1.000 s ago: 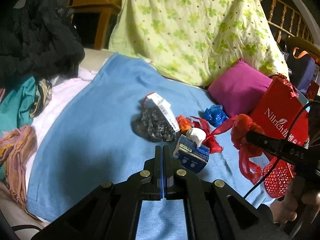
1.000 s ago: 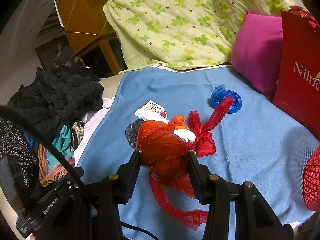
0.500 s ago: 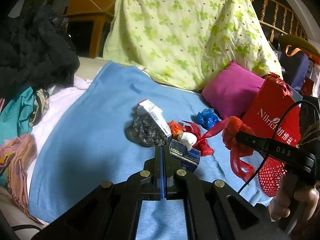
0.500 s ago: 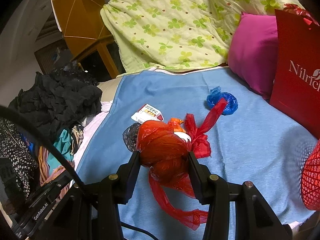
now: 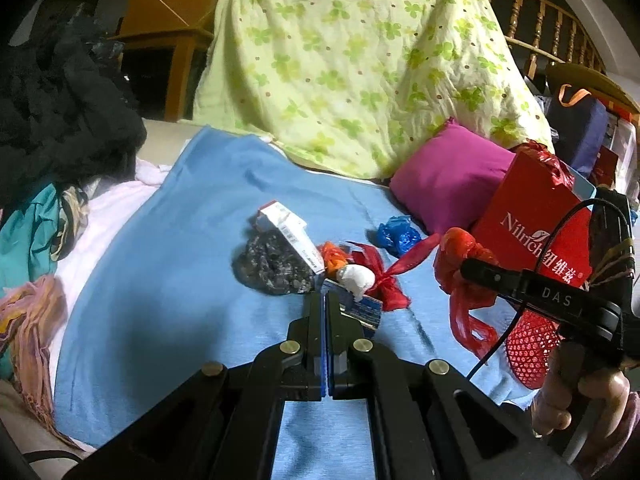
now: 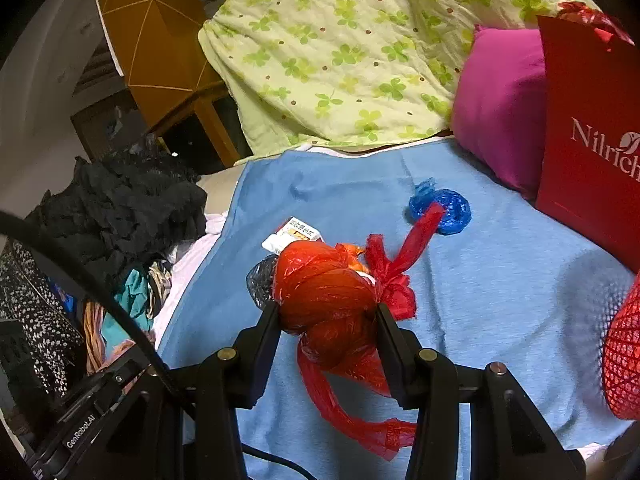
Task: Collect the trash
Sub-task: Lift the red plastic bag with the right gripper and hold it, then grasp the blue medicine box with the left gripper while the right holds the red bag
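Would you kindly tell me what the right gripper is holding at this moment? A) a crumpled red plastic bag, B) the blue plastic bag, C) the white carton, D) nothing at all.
A: in the right wrist view the right gripper is shut on the crumpled red plastic bag, while the blue plastic bag lies on the blue sheet.

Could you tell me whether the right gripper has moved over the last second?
Yes. The right gripper, clamped on the red plastic bag, has backed away toward the right of the blue sheet, judged against the blue bag.

Your right gripper [image 6: 327, 312] holds a red bag [image 6: 324, 300]; ahead lie a blue sheet [image 6: 500, 280], blue wad [image 6: 452, 210], magenta pillow [image 6: 500, 104], green clover-print quilt [image 6: 340, 52]
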The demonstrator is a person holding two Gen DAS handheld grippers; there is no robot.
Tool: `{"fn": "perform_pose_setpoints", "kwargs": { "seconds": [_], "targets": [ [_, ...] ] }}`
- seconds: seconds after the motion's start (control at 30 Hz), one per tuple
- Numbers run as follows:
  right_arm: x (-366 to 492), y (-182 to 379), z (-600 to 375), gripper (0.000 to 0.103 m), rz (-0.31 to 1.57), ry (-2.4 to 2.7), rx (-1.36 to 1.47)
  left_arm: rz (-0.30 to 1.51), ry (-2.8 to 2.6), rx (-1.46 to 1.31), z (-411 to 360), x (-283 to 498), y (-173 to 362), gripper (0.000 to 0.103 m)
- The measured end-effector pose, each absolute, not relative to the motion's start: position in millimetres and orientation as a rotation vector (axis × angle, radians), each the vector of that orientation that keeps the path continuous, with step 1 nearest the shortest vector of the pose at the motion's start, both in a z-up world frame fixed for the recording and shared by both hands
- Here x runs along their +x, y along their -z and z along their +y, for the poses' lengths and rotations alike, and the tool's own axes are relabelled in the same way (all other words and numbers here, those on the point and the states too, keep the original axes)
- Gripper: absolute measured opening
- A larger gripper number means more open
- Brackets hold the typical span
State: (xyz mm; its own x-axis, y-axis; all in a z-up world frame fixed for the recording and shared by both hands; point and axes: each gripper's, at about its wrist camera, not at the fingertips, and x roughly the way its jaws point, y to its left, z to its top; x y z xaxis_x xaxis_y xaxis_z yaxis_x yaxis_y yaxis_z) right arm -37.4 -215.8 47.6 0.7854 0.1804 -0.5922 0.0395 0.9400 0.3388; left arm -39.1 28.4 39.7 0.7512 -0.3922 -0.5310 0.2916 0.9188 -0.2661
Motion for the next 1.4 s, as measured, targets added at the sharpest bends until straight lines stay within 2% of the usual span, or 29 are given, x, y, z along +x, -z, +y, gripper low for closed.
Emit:
{"fn": "perform_pose_setpoints", "kwargs": {
  "seconds": [0.5, 0.73, 0.77, 0.8, 0.83, 0.87, 1.0, 1.4],
  "targets": [
    [-95, -68, -284, 0.049, 0.52, -0.035, 0.381, 0.617, 0.489, -0.222, 13, -36, -45, 0.0],
    [-111, -61, -321, 0.049, 0.485, -0.024, 0.427, 0.695, 0.456, -0.205, 8, -16, -14, 0.002],
    [-110, -58, -325, 0.049, 0.491, -0.027, 0.439, 0.711, 0.453, -0.192, 4, -12, -7, 0.01],
    [-110, -53, -329, 0.049, 0.498, -0.03, 0.452, 0.747, 0.442, -0.177, -2, -5, 4, 0.038],
    [-109, -48, -332, 0.049, 0.503, -0.031, 0.462, 0.787, 0.431, -0.17, -9, 4, 16, 0.056],
    [-108, -45, -334, 0.049, 0.508, -0.031, 0.468, 0.803, 0.431, -0.17, -16, 11, 26, 0.08],
    [-103, -27, -344, 0.049, 0.539, -0.025, 0.485, 0.87, 0.43, -0.102, -49, 34, 56, 0.083],
    [-74, 6, -347, 0.049, 0.601, -0.028, 0.476, 0.842, 0.462, 0.32, -126, 62, 86, 0.086]
  ]
}}
